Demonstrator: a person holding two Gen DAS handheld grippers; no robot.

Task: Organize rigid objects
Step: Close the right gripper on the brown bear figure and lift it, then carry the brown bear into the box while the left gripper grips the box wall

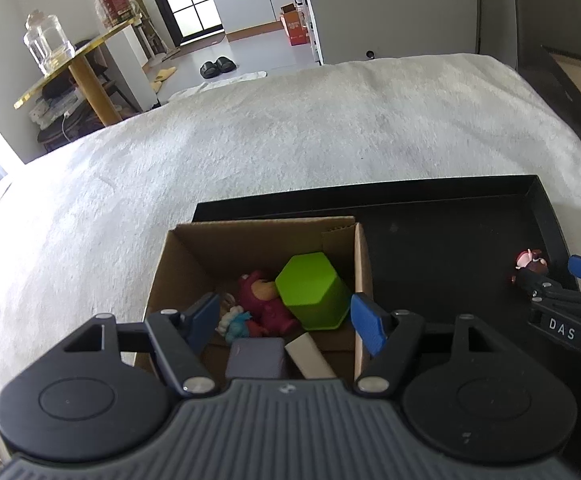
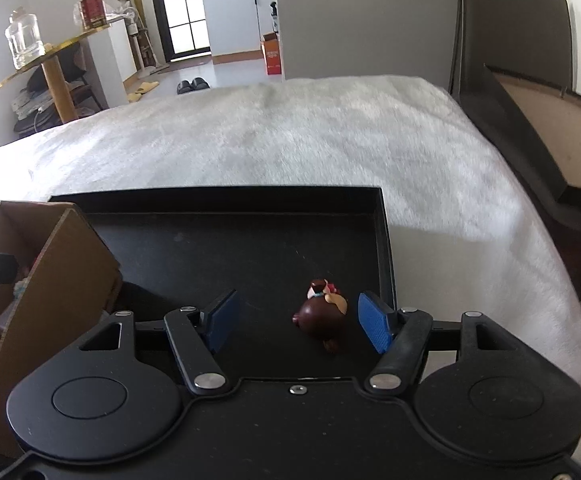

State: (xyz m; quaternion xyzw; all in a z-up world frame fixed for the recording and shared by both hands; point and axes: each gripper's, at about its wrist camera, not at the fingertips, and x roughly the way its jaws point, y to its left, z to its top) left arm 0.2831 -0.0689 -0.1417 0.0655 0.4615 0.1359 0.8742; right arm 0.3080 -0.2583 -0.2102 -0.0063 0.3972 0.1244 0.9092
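- White bed blanket [image 2: 290,136] carries our black tray [image 2: 226,248].
- Our left gripper [image 1: 286,320], jaws apart and empty, hangs over the cardboard box [image 1: 364,256].
- Our right gripper [image 2: 300,320] stands apart around the brown figurine [image 2: 324,314], untouched, at the tray's 4 o'clock.

The left gripper's own body hides the near ends of the purple block [image 1: 255,358] and the pale wooden block [image 1: 309,358] in the cardboard box [image 1: 364,264], and the small blue-and-white toy [image 1: 234,322] looks too blurry to name.
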